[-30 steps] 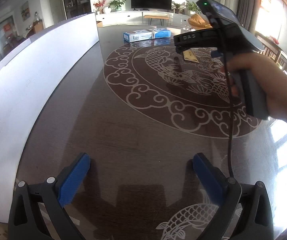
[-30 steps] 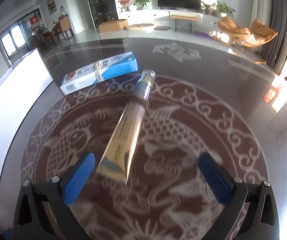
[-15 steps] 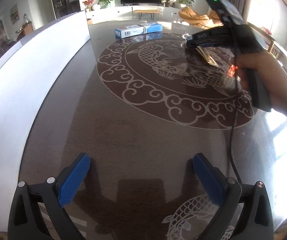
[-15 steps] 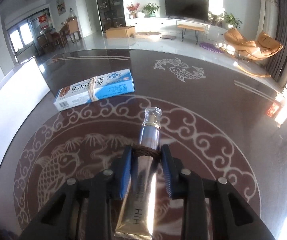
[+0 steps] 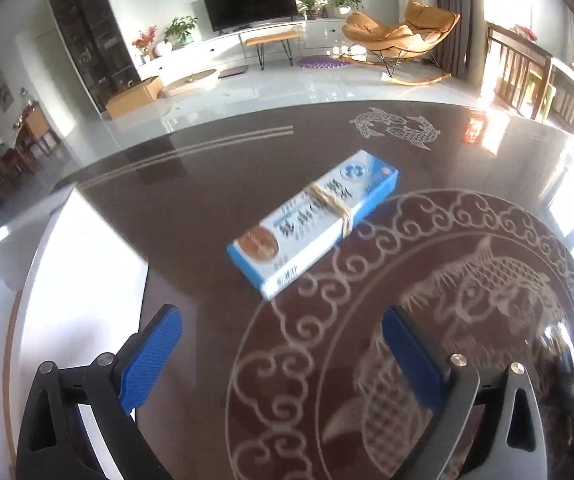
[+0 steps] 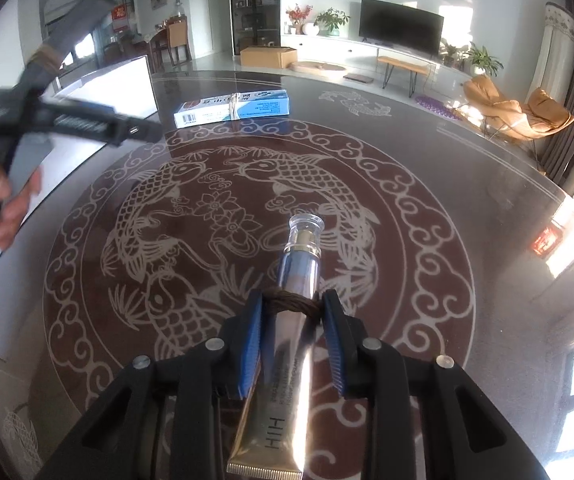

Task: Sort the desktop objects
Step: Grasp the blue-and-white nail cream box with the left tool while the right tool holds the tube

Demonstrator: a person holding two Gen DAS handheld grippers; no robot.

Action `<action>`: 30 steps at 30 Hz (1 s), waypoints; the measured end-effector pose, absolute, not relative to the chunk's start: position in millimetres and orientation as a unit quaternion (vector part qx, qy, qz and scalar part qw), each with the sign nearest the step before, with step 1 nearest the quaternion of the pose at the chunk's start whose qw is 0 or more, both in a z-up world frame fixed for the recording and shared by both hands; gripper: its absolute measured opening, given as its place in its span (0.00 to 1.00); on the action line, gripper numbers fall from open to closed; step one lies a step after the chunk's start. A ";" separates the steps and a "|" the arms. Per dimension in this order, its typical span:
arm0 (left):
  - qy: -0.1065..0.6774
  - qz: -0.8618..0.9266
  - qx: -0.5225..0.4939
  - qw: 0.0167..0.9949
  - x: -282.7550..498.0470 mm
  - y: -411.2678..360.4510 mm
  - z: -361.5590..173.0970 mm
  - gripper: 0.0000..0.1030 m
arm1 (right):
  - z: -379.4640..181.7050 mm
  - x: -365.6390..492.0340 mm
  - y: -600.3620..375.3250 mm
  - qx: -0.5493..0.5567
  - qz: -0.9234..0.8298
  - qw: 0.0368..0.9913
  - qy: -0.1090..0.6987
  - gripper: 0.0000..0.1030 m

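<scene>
The metallic gold-and-silver squeeze tube (image 6: 295, 344) is clamped in the right gripper (image 6: 293, 340); the blue-and-white twine-tied carton (image 5: 314, 224) remains ungrasped, faced by the wide-spread left gripper (image 5: 283, 352); no sorting is judged finished.

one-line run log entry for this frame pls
right gripper: shut on gold tube | left gripper: open, empty, facing blue box | table: box lying flat

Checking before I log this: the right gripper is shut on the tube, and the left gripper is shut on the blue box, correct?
Not quite. The left gripper is open and empty; the left wrist view shows the box lying on the table ahead of it. The right gripper is shut on the tube.
</scene>
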State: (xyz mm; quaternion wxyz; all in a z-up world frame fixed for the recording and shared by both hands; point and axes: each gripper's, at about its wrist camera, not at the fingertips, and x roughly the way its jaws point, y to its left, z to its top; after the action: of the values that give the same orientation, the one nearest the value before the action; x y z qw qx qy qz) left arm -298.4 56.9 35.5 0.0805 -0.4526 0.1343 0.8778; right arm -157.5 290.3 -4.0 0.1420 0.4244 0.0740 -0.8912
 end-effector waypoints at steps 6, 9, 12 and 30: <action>0.177 0.859 -0.469 0.098 -357.8 74.0 12.6 0.98 | -3.9 -157.5 292.2 0.425 -0.891 0.143 0.071 0.29; 0.177 0.867 -0.453 0.110 -366.6 79.4 9.7 1.00 | -3.3 -156.3 295.9 0.424 -0.891 0.143 0.072 0.29; 0.117 0.868 -0.461 0.141 -369.3 74.7 9.5 0.73 | -3.1 -156.0 297.3 0.424 -0.891 0.143 0.072 0.29; 0.012 0.890 -0.454 0.031 -69.2 30.0 -0.7 0.41 | -0.7 -142.0 289.9 0.426 -0.891 0.149 0.052 0.30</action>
State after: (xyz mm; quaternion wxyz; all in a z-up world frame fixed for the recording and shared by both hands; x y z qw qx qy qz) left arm -69.2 30.0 -0.7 0.0305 -0.4544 0.0124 0.8902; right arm -142.0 289.9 -0.7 0.1487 0.4262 0.0517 -0.8908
